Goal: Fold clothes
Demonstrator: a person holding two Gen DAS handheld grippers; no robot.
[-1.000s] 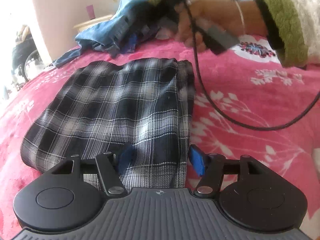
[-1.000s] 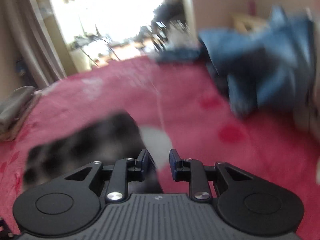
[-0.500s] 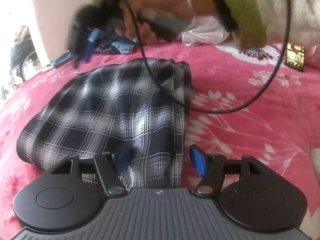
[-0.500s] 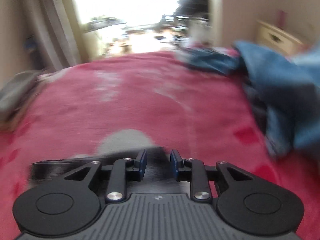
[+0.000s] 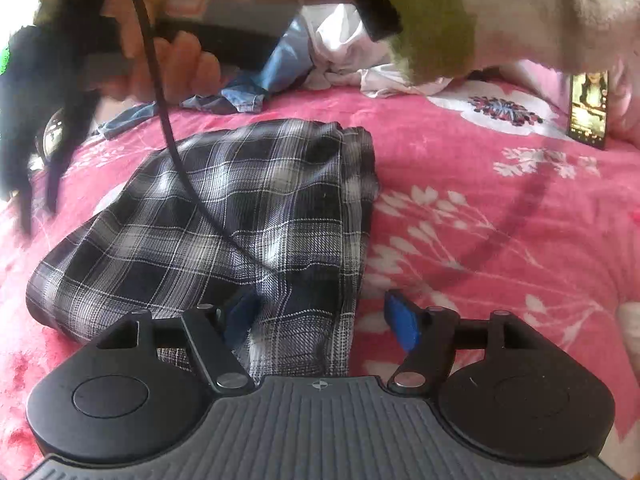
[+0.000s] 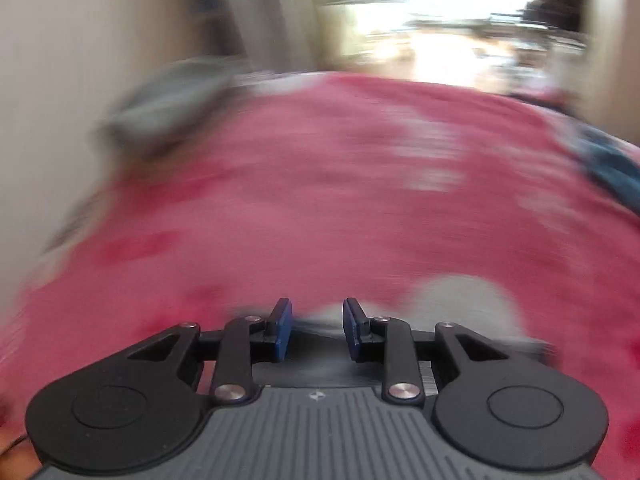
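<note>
Plaid folded garment (image 5: pixel 224 216) lies between the left gripper's (image 5: pixel 320 316) opening jaws on the pink bedspread (image 5: pixel 480 216), while the right gripper's (image 6: pixel 316 328) slightly parted jaws grip nothing.

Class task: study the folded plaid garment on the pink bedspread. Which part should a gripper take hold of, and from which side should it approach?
Probably the near right corner of the plaid garment. Its stacked layers end in a straight edge along the right side, with bare pink bedspread beside it. Come in low from that side. The left gripper, jaws opening, already straddles that corner.
</note>
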